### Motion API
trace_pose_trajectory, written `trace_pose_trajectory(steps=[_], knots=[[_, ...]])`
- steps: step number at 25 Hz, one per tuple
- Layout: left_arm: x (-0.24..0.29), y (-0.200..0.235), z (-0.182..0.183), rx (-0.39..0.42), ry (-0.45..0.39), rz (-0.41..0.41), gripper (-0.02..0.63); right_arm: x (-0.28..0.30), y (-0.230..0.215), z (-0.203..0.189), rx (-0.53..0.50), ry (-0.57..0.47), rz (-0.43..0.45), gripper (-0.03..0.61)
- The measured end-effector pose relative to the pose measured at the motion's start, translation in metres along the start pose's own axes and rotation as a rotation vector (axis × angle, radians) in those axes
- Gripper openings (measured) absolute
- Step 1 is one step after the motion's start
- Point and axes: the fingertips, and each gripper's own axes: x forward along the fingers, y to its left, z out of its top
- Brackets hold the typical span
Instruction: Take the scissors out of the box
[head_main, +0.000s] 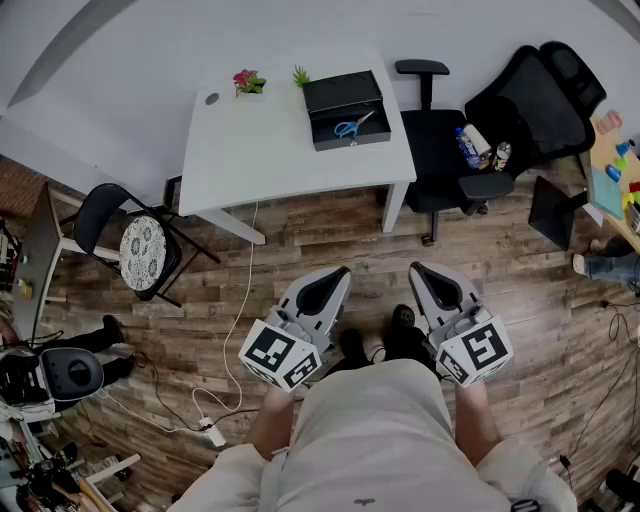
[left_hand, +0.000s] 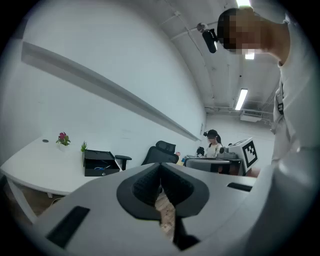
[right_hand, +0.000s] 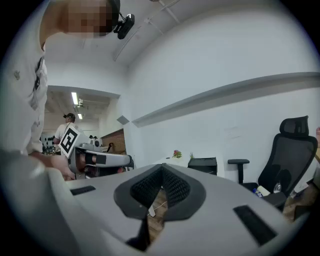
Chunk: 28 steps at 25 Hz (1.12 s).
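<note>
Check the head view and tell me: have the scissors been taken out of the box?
No, the blue-handled scissors lie inside the open black box on the white table.

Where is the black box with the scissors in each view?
Head view: the black box, top centre, on the white table.
Left gripper view: the box, left of centre.
Right gripper view: the box, just right of centre, small.
Shared landmark: the pink flower, left of the box everywhere.
</note>
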Motion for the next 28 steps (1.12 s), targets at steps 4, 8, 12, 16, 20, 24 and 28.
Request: trace_pose_trajectory(steps=[4,8,12,16,20,24,28], knots=[[-0.012,0.003,-0.001,-0.005,0.002,-0.01,0.02,0.004,0.021,0.007,-0.049,0.007,0.022,0.003],[-0.018,0.002,-0.002,-0.01,0.008,-0.029,0.02,0.004,0.031,0.009,-0.074,0.022,0.02,0.002],[-0.027,0.0,-0.001,0.007,0.007,-0.044,0.02,0.002,0.042,0.009,-0.091,0.032,0.011,0.002],[-0.04,0.004,-0.003,0.009,0.009,-0.052,0.02,0.002,0.053,0.01,-0.054,-0.01,-0.02,0.003],[-0.051,0.006,-0.008,0.004,0.009,-0.055,0.02,0.001,0.061,0.006,-0.023,-0.023,-0.032,0.006],[-0.057,0.008,-0.009,-0.004,0.01,-0.054,0.02,0.006,0.07,0.002,-0.018,-0.006,-0.015,0.006],[-0.054,0.01,-0.009,0.004,0.018,-0.049,0.021,0.011,0.069,0.003,-0.016,-0.01,0.005,0.006]])
